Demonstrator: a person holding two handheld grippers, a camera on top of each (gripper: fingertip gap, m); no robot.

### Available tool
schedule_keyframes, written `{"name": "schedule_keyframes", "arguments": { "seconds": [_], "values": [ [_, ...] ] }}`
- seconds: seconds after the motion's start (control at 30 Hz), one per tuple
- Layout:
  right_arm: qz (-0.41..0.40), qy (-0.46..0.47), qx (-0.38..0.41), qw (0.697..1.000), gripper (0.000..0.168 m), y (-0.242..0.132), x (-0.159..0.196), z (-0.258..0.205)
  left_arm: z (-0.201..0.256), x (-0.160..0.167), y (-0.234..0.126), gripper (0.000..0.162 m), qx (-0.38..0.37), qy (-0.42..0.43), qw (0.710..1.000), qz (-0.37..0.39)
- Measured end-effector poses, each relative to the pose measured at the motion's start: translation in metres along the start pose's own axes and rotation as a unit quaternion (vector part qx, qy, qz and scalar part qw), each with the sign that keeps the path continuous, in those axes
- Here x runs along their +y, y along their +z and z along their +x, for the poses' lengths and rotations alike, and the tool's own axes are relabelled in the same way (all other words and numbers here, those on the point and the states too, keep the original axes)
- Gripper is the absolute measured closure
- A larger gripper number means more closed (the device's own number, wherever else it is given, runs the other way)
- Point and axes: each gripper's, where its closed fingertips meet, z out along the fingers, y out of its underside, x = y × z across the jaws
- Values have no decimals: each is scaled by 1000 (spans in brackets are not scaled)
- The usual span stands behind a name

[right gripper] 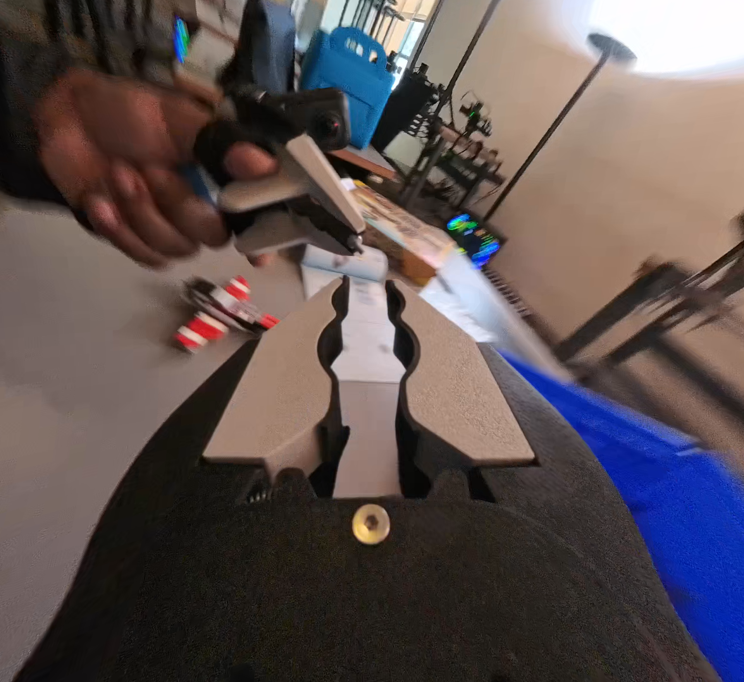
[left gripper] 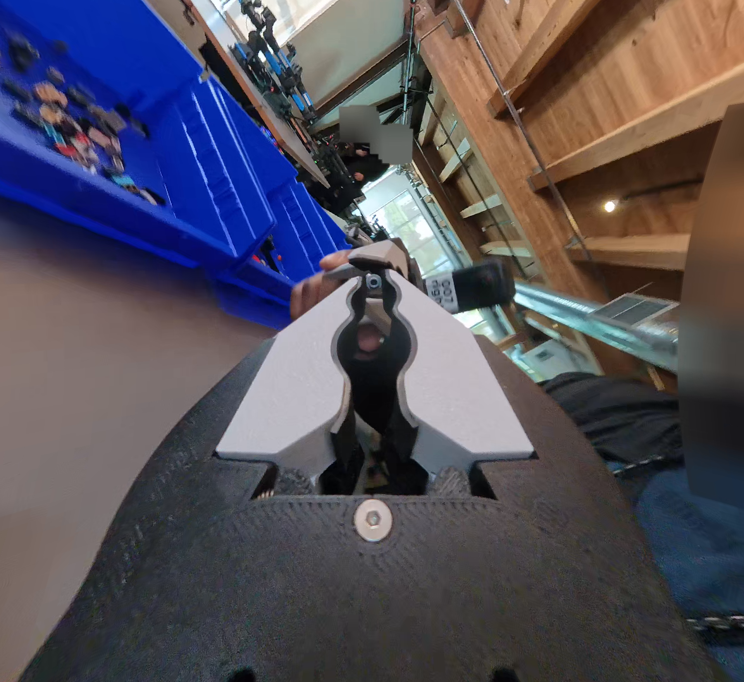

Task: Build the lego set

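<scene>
My left gripper is shut on a small grey Lego piece pinched at its tips, held in the air and tilted. It also shows in the right wrist view, held by a hand at upper left. My right gripper is open and empty, just below and in front of the left one's tip. A partly built red, white and black Lego model lies on the grey table, left of the right gripper. The pictures are blurred.
A blue bin with several loose Lego pieces stands at the left, with more blue bins behind it. An instruction booklet and a set box lie ahead of the right gripper. A blue bin edge is at the right.
</scene>
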Motion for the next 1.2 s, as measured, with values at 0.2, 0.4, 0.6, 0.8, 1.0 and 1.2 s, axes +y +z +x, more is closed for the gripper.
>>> {"name": "schedule_keyframes", "arguments": {
  "seconds": [0.2,0.4,0.6,0.8,1.0,1.2],
  "values": [
    [118,504,-90,851,147,-9,-16,5,16,-3,3,155,-5,174,985,5],
    [158,651,-152,727,150,-10,-27,-2,31,2,7,155,3,289,957,14],
    [174,679,-176,691,153,-11,-30,-2,32,9,11,155,-2,332,943,4],
    [179,682,-193,682,156,-12,-33,-4,30,10,12,155,-13,362,932,-1],
    [180,677,-203,684,160,-14,-37,-6,32,13,15,154,-16,389,921,-10],
    [181,673,-209,686,163,-15,-39,-6,34,14,14,154,-12,398,917,-14]
  ]
}}
